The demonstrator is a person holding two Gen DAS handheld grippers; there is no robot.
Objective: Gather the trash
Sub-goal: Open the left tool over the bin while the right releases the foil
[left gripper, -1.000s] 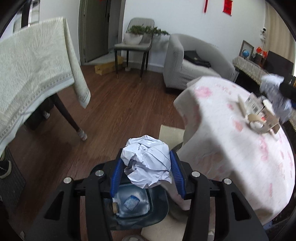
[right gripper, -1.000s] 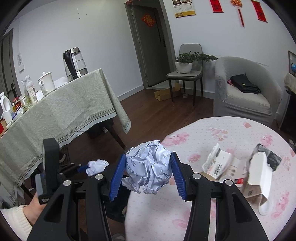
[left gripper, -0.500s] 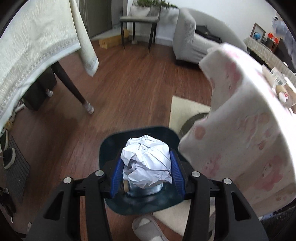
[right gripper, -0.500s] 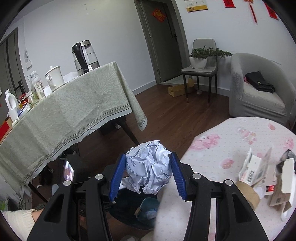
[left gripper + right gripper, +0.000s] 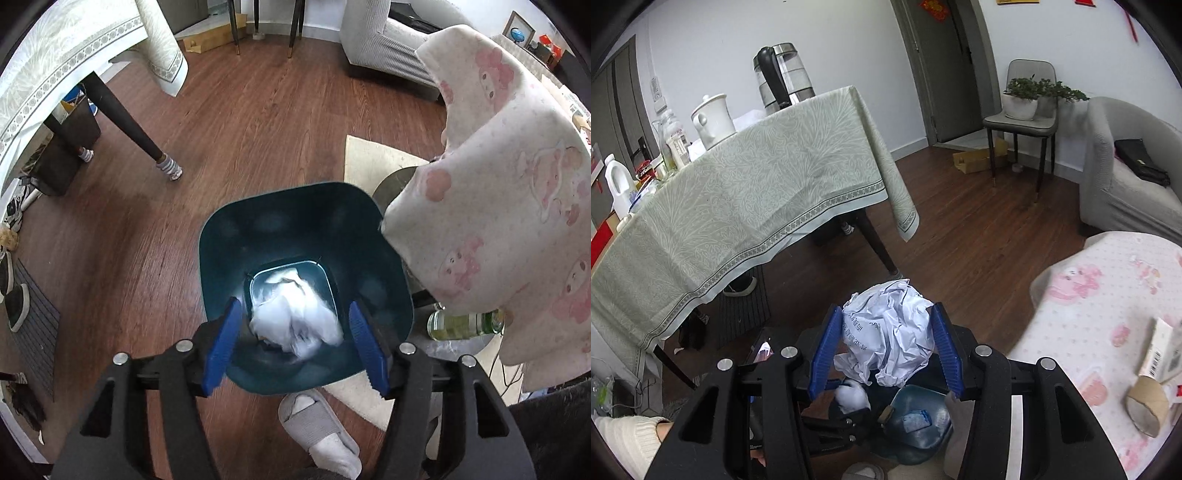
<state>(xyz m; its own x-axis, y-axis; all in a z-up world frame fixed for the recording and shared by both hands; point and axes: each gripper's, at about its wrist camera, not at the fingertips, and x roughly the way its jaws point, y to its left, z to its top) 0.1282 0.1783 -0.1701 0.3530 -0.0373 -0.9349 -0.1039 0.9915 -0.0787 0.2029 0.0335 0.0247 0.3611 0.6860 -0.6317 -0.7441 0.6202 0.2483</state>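
Left wrist view looks almost straight down between the blue pads (image 5: pixel 221 347) of the left gripper (image 5: pixel 295 345), whose jaws are opening. A crumpled white paper ball (image 5: pixel 295 321), blurred, sits between them with a gap on each side, so neither pad presses on it. It is over the mouth of the dark teal trash bin (image 5: pixel 295 221) on the wooden floor. Deep in the bin something pale shows around the ball; what it is cannot be told. A grey slipper (image 5: pixel 321 432) lies just beside the bin's near edge, and a glass bottle (image 5: pixel 461 323) stands to the bin's right under the hanging pink-patterned tablecloth (image 5: pixel 517 184).

From the right wrist view, the right gripper (image 5: pixel 884 350) is clenched on a second crumpled paper ball (image 5: pixel 890 332) with printed text, both blue pads tight against it. Below it the same bin (image 5: pixel 923 428) shows, with a clear plastic bottle (image 5: pixel 912 419) lying inside, and the first ball (image 5: pixel 851 398) shows as a white blur just above the bin's left edge. On the round table at right, near its edge, lie a cardboard tape roll (image 5: pixel 1143 404) and a small box (image 5: pixel 1160 347). Farther off, a kettle (image 5: pixel 783 74) and a white lidded mug (image 5: pixel 711 120) stand on the green-clothed table (image 5: pixel 757 199).
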